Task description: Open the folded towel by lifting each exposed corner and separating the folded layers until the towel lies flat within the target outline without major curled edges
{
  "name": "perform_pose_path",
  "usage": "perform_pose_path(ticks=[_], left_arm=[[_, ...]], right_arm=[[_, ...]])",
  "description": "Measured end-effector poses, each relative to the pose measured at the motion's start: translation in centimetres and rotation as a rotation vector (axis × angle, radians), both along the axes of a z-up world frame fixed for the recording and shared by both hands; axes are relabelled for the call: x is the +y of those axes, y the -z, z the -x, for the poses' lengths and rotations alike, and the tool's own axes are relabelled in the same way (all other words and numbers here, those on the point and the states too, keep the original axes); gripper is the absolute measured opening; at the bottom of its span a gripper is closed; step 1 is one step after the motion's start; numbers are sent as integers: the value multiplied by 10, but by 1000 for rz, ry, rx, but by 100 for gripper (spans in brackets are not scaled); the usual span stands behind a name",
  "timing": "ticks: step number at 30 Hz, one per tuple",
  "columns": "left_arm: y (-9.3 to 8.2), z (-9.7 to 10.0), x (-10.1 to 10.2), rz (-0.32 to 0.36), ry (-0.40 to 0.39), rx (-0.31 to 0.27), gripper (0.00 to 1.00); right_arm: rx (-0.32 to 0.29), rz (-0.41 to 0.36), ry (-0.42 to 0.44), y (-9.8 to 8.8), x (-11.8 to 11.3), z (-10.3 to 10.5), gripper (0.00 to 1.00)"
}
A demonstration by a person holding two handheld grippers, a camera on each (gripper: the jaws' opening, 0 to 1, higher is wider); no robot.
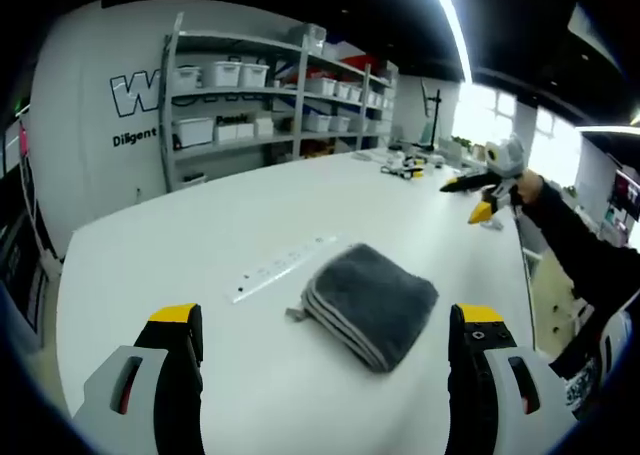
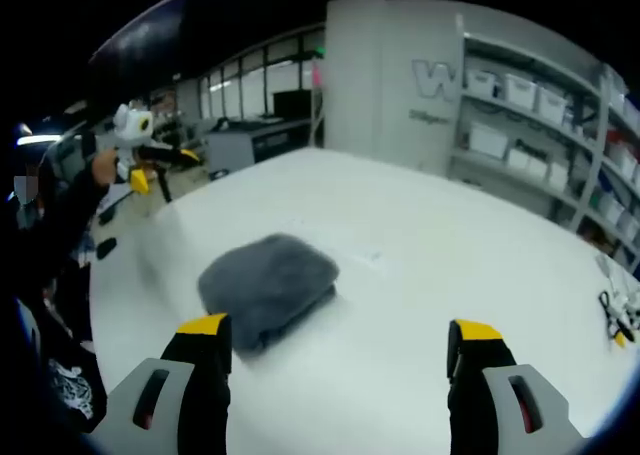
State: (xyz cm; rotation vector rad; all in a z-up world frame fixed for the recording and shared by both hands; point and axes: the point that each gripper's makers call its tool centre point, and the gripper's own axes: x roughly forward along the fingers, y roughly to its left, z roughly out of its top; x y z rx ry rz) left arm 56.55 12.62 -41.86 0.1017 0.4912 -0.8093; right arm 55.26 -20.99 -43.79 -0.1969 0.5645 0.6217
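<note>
Grey towel (image 1: 371, 303) lies folded on the white table (image 1: 200, 235), ahead of both tongs, untouched. Left gripper (image 1: 325, 350) jaws wide, empty; right gripper (image 2: 340, 360) likewise. Unfolding not begun, by my reckoning. Next: descend on an exposed corner, pinch top layer only.

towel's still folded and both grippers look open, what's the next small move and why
Probably bring the left gripper forward and down to the near edge of the folded grey towel, where the stacked layers show. Its jaws stand wide open and short of the towel, and the right gripper is open too, holding nothing.
</note>
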Motion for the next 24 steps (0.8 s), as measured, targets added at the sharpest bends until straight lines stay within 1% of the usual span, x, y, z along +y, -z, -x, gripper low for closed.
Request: perform_pose_path(ticks=[4, 9, 12, 16, 18, 21, 23, 24], left_arm=[[2, 7, 5, -3, 11, 0, 99], [-6, 19, 27, 2, 10, -12, 99], [-13, 27, 42, 16, -12, -22, 99], [-17, 31, 60, 26, -53, -27, 99], [-16, 36, 61, 28, -66, -25, 99], [-18, 36, 57, 30, -67, -27, 99], [-17, 33, 53, 32, -69, -25, 99], [-15, 32, 51, 30, -70, -23, 99]], right_arm=[[-9, -15, 23, -4, 5, 7, 90], [-26, -14, 30, -11, 19, 20, 90], [-33, -10, 21, -15, 30, 20, 90], [-51, -18, 1, -20, 43, 22, 90], [-54, -18, -8, -18, 45, 23, 90], [-52, -30, -6, -10, 42, 25, 90], [-36, -38, -8, -4, 40, 25, 90], [-26, -28, -9, 0, 38, 24, 90]])
